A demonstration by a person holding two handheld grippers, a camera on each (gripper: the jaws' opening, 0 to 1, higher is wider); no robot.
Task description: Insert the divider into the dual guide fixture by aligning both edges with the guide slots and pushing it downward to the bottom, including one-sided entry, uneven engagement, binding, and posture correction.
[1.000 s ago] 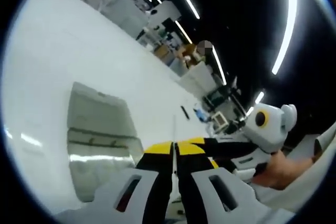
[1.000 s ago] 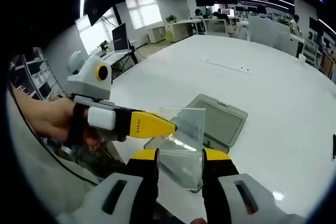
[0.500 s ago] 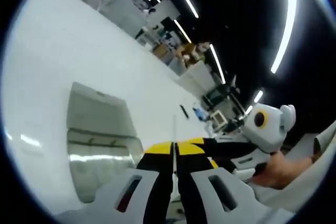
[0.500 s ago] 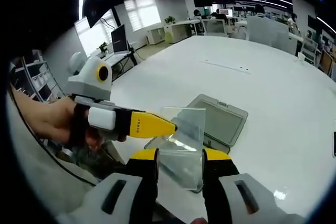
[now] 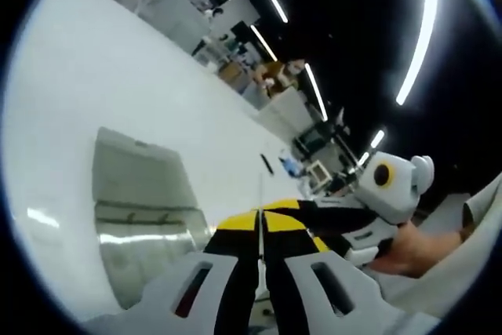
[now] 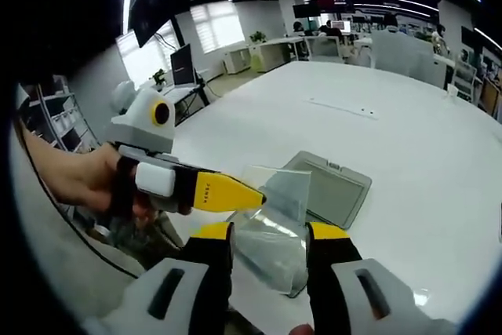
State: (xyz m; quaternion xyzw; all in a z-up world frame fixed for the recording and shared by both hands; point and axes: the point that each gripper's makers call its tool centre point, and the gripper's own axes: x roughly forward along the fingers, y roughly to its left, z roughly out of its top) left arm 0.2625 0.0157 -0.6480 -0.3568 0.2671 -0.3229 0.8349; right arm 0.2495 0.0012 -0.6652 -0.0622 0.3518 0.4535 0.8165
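The clear plastic divider [image 6: 276, 211] hangs above the white table [image 6: 392, 131], held between both grippers. My right gripper [image 6: 271, 233] is shut on it, one jaw against each side edge. My left gripper [image 6: 255, 194] comes in from the left and pinches the divider's upper left edge. In the left gripper view the divider [image 5: 260, 187] is a thin edge-on line rising from my shut left gripper [image 5: 261, 219], and the right gripper [image 5: 307, 223] reaches in from the right. The grey dual guide fixture [image 6: 329, 190] [image 5: 137, 194] lies flat on the table beyond the divider, apart from it.
A person's hand [image 6: 74, 182] holds the left gripper, and another hand [image 5: 412, 247] holds the right one. Desks, monitors and shelves stand around the table's far edges [image 6: 259, 49]. A small dark item [image 5: 268, 164] lies on the table past the fixture.
Both views have shifted slightly. The divider now leans a little more, its top edge tilted, and the fixture looks slightly farther off. Both grips hold as before.
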